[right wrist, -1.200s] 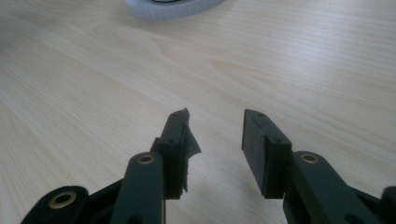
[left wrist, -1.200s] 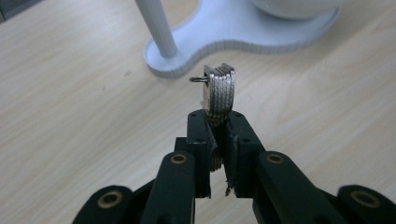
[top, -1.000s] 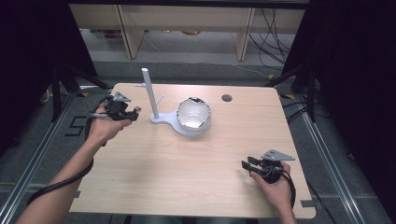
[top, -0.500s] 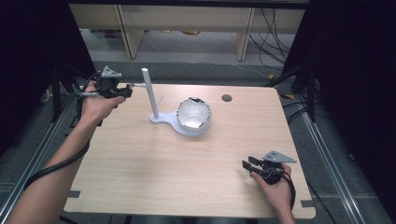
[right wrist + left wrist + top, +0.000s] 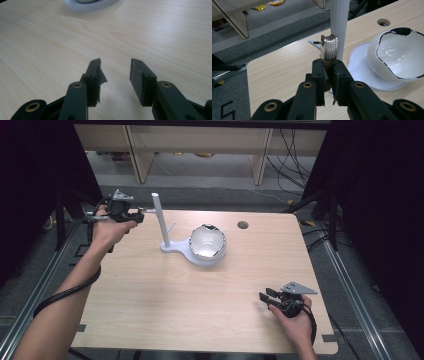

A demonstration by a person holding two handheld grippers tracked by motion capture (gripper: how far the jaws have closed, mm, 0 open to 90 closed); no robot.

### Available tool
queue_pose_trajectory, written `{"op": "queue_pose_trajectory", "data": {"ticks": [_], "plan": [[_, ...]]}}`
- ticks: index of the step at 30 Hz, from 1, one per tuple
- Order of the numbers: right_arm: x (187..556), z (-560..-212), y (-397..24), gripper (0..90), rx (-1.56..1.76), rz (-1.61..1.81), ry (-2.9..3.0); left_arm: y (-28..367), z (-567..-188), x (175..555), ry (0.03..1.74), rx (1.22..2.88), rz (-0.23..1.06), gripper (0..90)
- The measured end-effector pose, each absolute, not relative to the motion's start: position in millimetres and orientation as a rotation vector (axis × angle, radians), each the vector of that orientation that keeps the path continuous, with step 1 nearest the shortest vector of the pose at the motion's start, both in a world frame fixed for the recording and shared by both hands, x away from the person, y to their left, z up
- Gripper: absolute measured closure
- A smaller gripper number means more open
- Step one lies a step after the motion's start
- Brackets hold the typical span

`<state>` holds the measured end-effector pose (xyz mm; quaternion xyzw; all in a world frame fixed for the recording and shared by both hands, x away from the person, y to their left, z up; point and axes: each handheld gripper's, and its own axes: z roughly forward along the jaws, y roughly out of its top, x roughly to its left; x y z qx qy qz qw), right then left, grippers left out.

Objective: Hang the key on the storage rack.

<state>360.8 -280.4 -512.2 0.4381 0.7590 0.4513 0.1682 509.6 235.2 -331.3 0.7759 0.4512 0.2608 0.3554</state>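
Note:
A flat bunch of silver keys [image 5: 329, 48] on a small ring is clamped between the jaws of my left gripper [image 5: 329, 65], which is shut on it. In the high view the left gripper [image 5: 137, 213] is held above the table's far left corner, its tips pointing at the upper part of a white upright post [image 5: 156, 217]. The keys [image 5: 146, 210] sit just left of the post [image 5: 339, 25]. The post rises from a white base [image 5: 172, 247] that also carries a glossy white bowl [image 5: 207, 241]. My right gripper [image 5: 264, 296] rests open near the front right, nothing between its jaws [image 5: 115, 67].
The light wooden table [image 5: 150, 310] has a round cable hole [image 5: 243, 225] at the far edge, right of the bowl [image 5: 397, 57]. Shelf legs and cables stand on the floor beyond the table. The stand's base [image 5: 90, 6] lies well ahead of the right gripper.
My left gripper, with the keys in it, has risen and moved toward the far left edge, ending level with the post's upper part. The right gripper has stayed still.

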Motion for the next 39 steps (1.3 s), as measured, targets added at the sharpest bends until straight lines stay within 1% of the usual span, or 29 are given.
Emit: {"op": "queue_pose_trajectory", "data": {"ticks": [2, 3, 5, 20, 23, 26, 28, 39], "plan": [[360, -512, -279, 61.4, 1.265, 1.287, 2.164, 236, -333, 509, 1.169, 2.010, 0.670, 80.9], [358, -512, -277, 61.4, 1.329, 1.284, 2.158, 236, -334, 509, 1.171, 2.007, 0.670, 80.9], [360, -513, -278, 61.4, 1.285, 1.310, 2.165, 237, -335, 509, 1.176, 2.012, 0.666, 80.9], [360, -512, -279, 61.0, 1.288, 1.284, 2.169, 236, -343, 511, 1.183, 2.055, 0.665, 80.9], [360, -513, -279, 61.0, 1.287, 1.294, 2.167, 235, -346, 513, 1.185, 2.040, 0.669, 80.9], [360, -512, -279, 61.0, 1.288, 1.284, 2.169, 235, -347, 513, 1.192, 2.058, 0.666, 80.8], [357, -511, -277, 61.0, 1.340, 1.287, 2.164, 235, -348, 514, 1.190, 2.055, 0.665, 80.8], [359, -512, -279, 60.8, 1.294, 1.288, 2.164, 233, -355, 520, 1.207, 2.044, 0.668, 80.8]]}}
